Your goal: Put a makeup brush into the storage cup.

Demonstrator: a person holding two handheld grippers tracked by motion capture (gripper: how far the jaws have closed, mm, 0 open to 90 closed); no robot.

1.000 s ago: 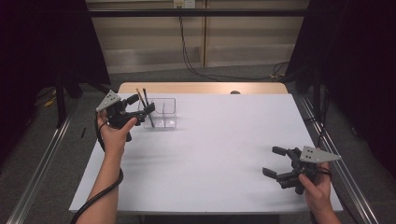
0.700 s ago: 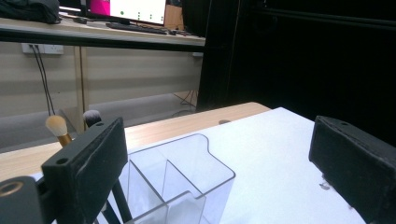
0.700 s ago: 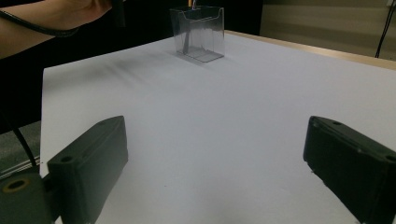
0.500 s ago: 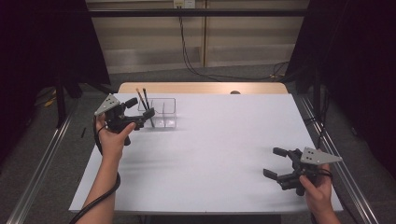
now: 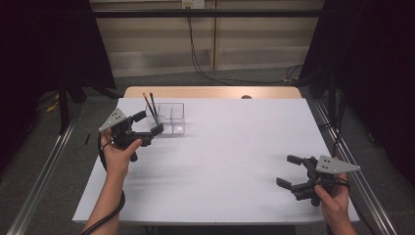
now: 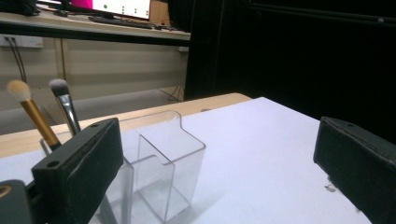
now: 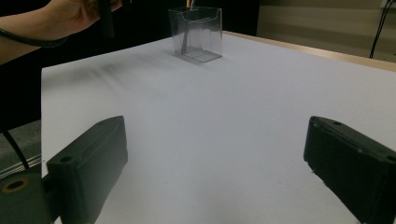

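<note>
- The left gripper [image 5: 148,123] stood wide and empty, its jaws having just been opening, close beside the holder [image 5: 167,119] at the table's [image 5: 235,147] far left.
- Two brushes [image 6: 44,112] leaned in the holder's end compartment.
- Backing away level seemed wise, clear of the handles.
- The right gripper [image 5: 292,171] sat wide, empty, well apart.

Wide open tabletop, one cluster to steer around at far left.

From my seat the white table [image 5: 230,147] lies bare between my two grippers. The clear acrylic organizer [image 5: 166,119] stands near the far left edge, two makeup brushes [image 5: 150,105] sticking up from its left compartment; my left gripper [image 5: 148,123], jaws just opened with nothing between them, sits just beside it.
</note>
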